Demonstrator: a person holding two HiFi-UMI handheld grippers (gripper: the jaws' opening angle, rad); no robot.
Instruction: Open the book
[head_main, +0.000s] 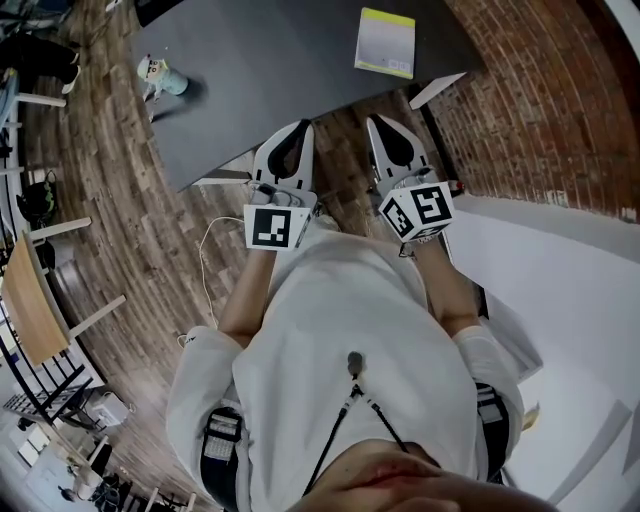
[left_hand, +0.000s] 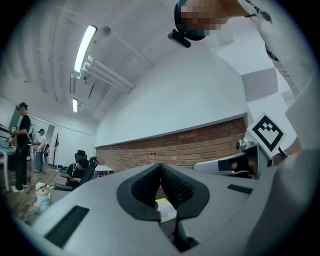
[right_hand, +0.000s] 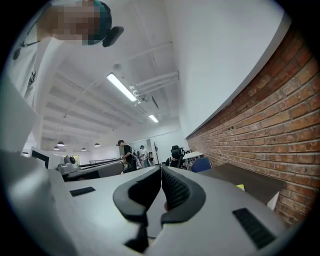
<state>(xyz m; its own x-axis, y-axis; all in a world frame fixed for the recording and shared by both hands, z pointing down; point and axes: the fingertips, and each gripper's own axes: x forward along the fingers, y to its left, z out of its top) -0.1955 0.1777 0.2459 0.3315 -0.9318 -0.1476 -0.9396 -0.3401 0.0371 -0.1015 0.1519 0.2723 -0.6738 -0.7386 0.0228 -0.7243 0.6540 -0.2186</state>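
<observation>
**Book closed, both tongs empty**

Dark bench (head_main: 260, 70) lies ahead. Left tongs (head_main: 298, 135) and right tongs (head_main: 382, 128) are side by side at its near edge, both clenched on nothing. Book (head_main: 385, 42) lies flat, far right on bench. Small figurine (head_main: 160, 76) at left edge.

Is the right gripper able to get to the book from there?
Probably yes. The book lies flat on the table, and nothing sits between it and the right gripper. The gripper is shut and only near the table's edge, so it would have to move forward.
</observation>
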